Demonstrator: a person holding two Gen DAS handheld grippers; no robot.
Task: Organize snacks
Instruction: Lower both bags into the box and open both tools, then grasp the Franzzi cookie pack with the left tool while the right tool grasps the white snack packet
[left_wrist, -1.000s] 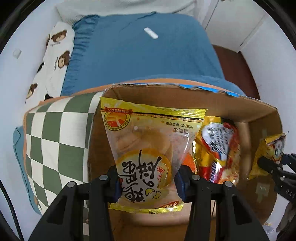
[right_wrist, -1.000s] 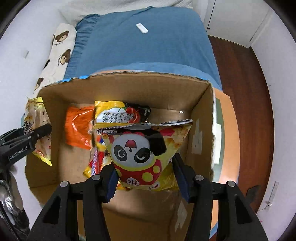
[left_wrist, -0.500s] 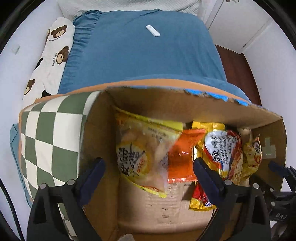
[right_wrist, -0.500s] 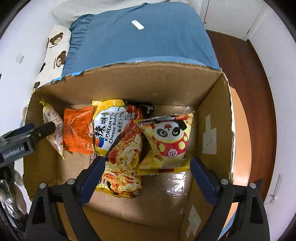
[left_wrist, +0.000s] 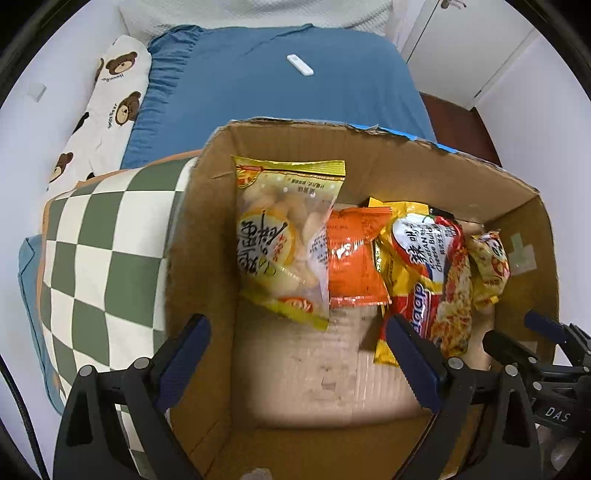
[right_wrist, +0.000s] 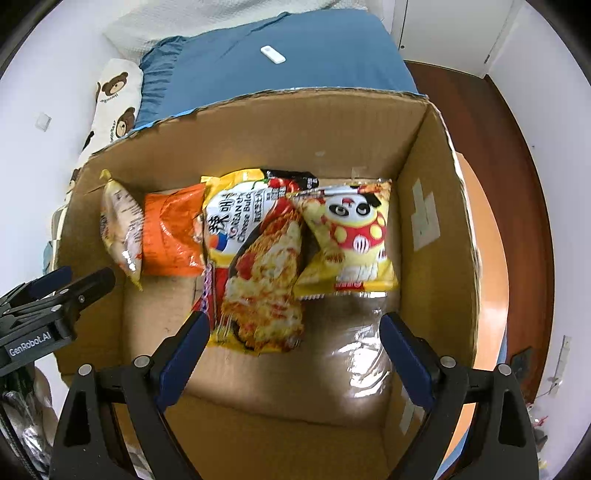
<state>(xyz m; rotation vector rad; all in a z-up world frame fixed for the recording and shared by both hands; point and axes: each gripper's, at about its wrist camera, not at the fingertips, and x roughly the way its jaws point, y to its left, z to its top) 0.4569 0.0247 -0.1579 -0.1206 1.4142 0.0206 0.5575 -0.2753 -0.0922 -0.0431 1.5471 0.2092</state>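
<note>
A cardboard box (left_wrist: 369, 147) (right_wrist: 436, 206) holds a row of snack packs. From the left: a clear yellow biscuit pack (left_wrist: 284, 236) (right_wrist: 120, 229), an orange pack (left_wrist: 352, 254) (right_wrist: 170, 230), a Korean cheese noodle pack (left_wrist: 428, 273) (right_wrist: 251, 258), and a yellow panda pack (right_wrist: 349, 236) (left_wrist: 487, 262). My left gripper (left_wrist: 295, 350) is open and empty above the box's left half. My right gripper (right_wrist: 291, 347) is open and empty above the right half; it also shows in the left wrist view (left_wrist: 517, 339).
The box sits on a green-and-white checked cushion (left_wrist: 99, 258) at the foot of a blue bed (left_wrist: 277, 92) with a white remote (left_wrist: 300, 69) on it. A bear-print pillow (left_wrist: 107, 110) lies left. Wood floor (right_wrist: 524, 147) is to the right.
Both grippers opened and let go of their packs: the biscuit pack dropped into the box's left end, the panda pack into the right. Both grippers have since lifted back.
</note>
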